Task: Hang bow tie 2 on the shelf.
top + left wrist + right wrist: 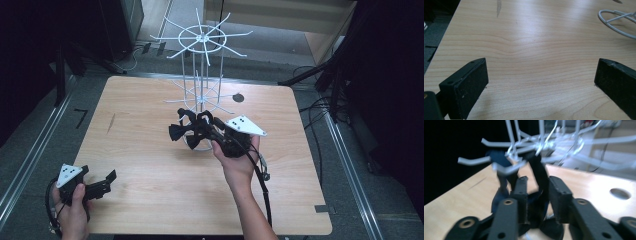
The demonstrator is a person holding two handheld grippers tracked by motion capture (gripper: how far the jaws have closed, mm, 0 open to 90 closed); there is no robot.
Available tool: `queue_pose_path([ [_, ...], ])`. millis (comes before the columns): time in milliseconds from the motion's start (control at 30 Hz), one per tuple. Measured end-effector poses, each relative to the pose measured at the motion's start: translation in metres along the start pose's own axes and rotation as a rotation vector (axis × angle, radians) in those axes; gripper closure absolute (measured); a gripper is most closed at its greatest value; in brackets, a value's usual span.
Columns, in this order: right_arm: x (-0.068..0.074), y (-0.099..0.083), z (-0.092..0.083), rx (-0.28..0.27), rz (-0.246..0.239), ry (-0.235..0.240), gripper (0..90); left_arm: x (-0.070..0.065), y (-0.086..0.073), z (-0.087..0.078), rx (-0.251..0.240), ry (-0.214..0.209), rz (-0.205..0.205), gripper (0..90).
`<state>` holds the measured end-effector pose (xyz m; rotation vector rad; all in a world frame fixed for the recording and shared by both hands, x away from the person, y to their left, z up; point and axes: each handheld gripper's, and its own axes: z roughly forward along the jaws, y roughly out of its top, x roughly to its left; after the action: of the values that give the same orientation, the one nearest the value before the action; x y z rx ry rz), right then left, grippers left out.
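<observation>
A white wire rack (202, 65) with spoke arms stands at the far middle of the wooden table (150, 165). Black bow ties (180, 131) hang from its lower spokes. My right gripper (202, 125) reaches into them from the right. In the right gripper view its jaws (539, 182) stand a little apart, open, with a black bow-tie strap (540, 171) hanging between them from a rack arm (499, 144). A second dark bow tie (501, 187) hangs just to the left. My left gripper (107, 182) rests at the table's near left corner, open wide and empty (541, 70).
A round hole (238, 98) lies in the tabletop right of the rack. The rack's base ring (616, 21) shows far right in the left gripper view. Dark stands and cables surround the table. A cable (262, 185) trails from the right gripper along the forearm.
</observation>
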<state>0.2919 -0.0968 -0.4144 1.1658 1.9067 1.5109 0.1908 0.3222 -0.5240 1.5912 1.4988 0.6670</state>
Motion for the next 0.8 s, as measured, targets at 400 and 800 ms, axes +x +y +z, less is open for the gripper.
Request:
queue_pose_path([
  [400,-0.018,-0.017,-0.018,0.024,0.005,0.047,33.4,-0.001,0.000,0.000,0.001,0.003,0.004,0.0],
  [800,-0.040,-0.047,-0.044,0.057,-0.002,0.064,7.1,-0.001,0.000,0.000,0.002,0.004,0.010,0.0],
])
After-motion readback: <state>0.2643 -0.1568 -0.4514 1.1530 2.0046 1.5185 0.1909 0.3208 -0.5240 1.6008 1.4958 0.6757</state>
